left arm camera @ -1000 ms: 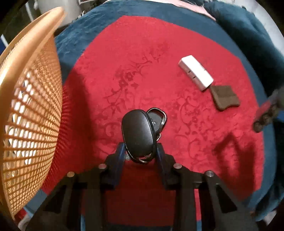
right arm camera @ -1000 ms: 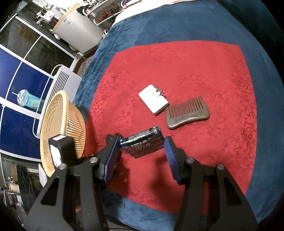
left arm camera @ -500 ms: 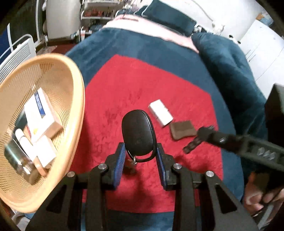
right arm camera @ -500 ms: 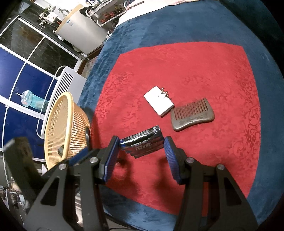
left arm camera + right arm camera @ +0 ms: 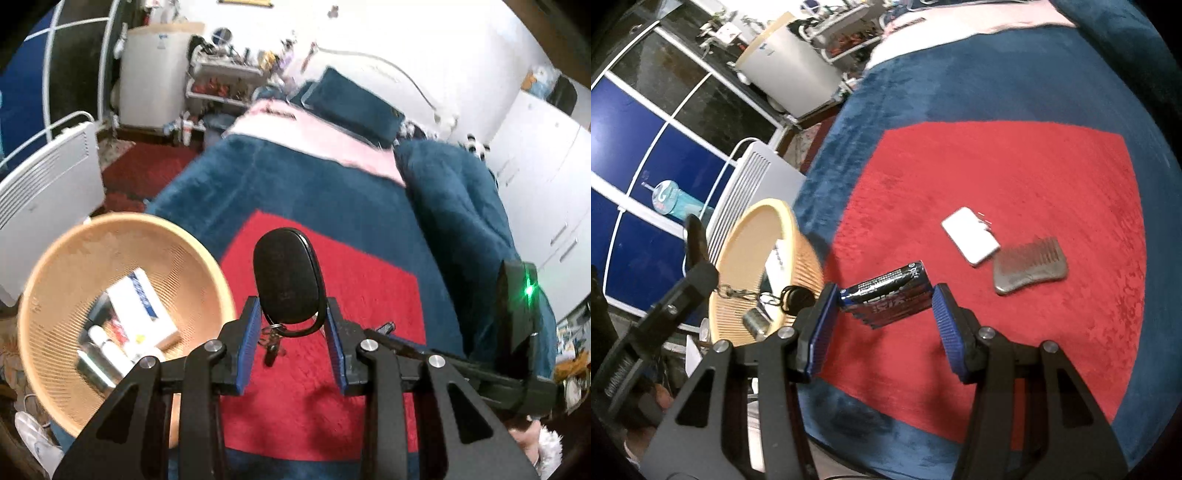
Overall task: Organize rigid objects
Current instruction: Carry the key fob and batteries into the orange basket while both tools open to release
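Wooden comb [image 5: 1030, 266] and white case [image 5: 970, 235] only in right view.

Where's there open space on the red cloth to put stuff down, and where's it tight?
The red cloth is bare across its far half, beyond the white case and comb, and along the near edge right of the right gripper. It is crowded inside the basket and where case and comb touch.
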Demonstrator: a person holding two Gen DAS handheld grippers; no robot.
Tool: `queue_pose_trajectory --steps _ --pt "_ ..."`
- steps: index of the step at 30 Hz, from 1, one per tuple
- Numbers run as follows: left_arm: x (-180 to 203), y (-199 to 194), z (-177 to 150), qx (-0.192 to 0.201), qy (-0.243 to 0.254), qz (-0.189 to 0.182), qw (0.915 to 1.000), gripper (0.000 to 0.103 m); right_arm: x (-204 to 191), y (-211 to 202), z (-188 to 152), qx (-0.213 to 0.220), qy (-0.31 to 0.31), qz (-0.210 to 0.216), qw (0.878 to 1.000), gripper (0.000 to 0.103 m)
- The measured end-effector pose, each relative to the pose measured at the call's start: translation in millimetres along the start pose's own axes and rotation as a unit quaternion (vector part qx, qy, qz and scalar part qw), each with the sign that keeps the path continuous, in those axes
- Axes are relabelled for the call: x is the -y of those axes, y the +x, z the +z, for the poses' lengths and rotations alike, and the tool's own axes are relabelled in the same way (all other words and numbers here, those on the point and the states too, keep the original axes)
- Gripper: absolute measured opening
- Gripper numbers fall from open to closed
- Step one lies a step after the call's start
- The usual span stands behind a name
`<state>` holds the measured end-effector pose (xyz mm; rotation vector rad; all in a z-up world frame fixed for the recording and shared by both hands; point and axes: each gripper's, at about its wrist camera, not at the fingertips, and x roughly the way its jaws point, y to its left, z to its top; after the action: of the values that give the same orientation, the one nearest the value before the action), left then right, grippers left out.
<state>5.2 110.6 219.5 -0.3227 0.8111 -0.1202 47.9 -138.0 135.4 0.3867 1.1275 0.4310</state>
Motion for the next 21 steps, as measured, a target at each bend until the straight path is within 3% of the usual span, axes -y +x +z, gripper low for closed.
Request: queue_pose_trajectory --steps 12,16,21 --pt "-94.0 -55.5 11.3 0.051 -0.073 0.057 0.9944 0.035 -108.3 23.8 10.2 -0.002 -0.084 0.06 0.995 0.053" --pt "-111.5 -58.4 8.3 0.043 -0.084 0.069 0.9931 0.035 -131.5 36.3 7.7 -0.013 -0.103 0.069 0.992 0.053" --pt "-131.0 -37.4 -5.7 0.002 -0.1 0.079 0.9919 0.035 -146.8 51.4 3.3 -0.029 -0.117 0.064 0.991 0.053"
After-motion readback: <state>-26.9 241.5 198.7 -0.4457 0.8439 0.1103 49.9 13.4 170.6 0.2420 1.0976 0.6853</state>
